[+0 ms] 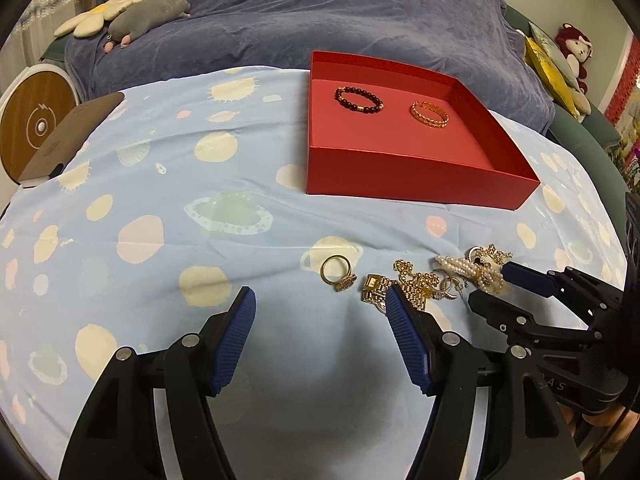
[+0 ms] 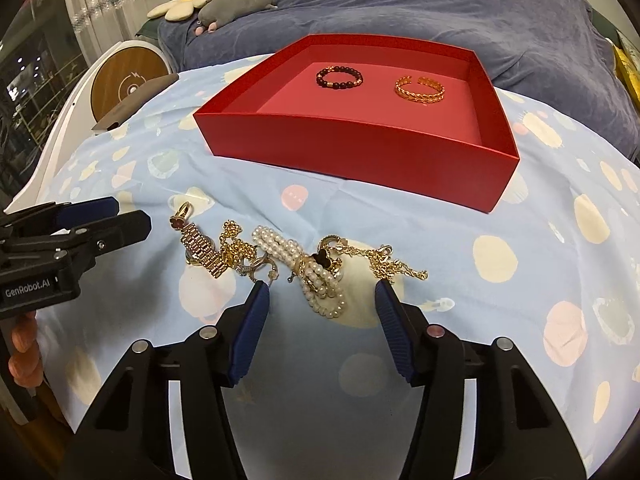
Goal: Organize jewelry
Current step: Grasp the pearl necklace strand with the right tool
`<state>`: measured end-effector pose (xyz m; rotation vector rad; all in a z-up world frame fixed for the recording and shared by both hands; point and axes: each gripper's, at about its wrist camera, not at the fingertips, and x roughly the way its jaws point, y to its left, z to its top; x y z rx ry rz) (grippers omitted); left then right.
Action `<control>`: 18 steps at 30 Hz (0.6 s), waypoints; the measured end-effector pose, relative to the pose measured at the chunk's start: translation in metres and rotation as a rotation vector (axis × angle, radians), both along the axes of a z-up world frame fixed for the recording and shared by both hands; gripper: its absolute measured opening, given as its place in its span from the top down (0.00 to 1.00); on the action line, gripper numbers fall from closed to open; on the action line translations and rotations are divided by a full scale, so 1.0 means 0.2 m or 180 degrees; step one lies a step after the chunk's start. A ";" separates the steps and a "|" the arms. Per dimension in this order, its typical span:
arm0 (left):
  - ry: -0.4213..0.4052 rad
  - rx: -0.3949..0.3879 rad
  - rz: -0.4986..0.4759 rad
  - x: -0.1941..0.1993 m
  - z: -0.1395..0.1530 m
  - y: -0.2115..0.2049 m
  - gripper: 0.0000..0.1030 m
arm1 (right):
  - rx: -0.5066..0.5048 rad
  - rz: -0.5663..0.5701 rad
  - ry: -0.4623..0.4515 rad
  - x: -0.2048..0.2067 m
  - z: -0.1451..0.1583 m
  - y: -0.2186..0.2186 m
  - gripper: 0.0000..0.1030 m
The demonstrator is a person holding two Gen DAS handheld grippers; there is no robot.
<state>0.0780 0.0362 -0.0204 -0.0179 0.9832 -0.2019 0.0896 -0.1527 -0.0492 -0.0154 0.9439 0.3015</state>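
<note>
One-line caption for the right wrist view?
Open hand-held gripper straddles a pearl strand before a red box.

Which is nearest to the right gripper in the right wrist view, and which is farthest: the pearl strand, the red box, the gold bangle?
From the right gripper:
1. Pearl strand, on the cloth between the open fingers.
2. Red box, its near wall straight ahead.
3. Gold bangle, inside the box, toward its far right.
</note>
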 end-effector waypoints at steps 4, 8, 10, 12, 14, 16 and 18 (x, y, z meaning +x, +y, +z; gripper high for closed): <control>0.0027 -0.0010 0.0000 0.00 -0.01 0.00 0.36 | 0.0004 -0.0011 0.0003 0.02 -0.01 0.00 0.55; 0.0038 -0.0016 0.0007 -0.01 -0.01 0.00 0.36 | -0.0002 -0.0008 -0.0007 0.02 -0.01 0.01 0.66; 0.0049 -0.0019 0.0004 -0.01 -0.01 0.00 0.36 | -0.0004 -0.0009 -0.0013 0.01 -0.01 0.01 0.70; 0.0059 -0.0014 -0.0004 -0.01 -0.02 0.00 0.36 | 0.0001 -0.0006 -0.0011 0.01 0.00 0.00 0.80; 0.0072 -0.0015 -0.0014 -0.01 -0.02 -0.01 0.36 | 0.0041 -0.0003 -0.0001 0.00 0.00 0.00 0.81; 0.0086 -0.0034 -0.0030 -0.01 -0.03 -0.02 0.36 | 0.0060 0.0005 -0.0021 -0.02 0.02 0.00 0.82; 0.0119 -0.0104 -0.0047 -0.01 -0.03 -0.03 0.36 | 0.0072 0.0013 -0.0032 -0.04 0.04 0.01 0.83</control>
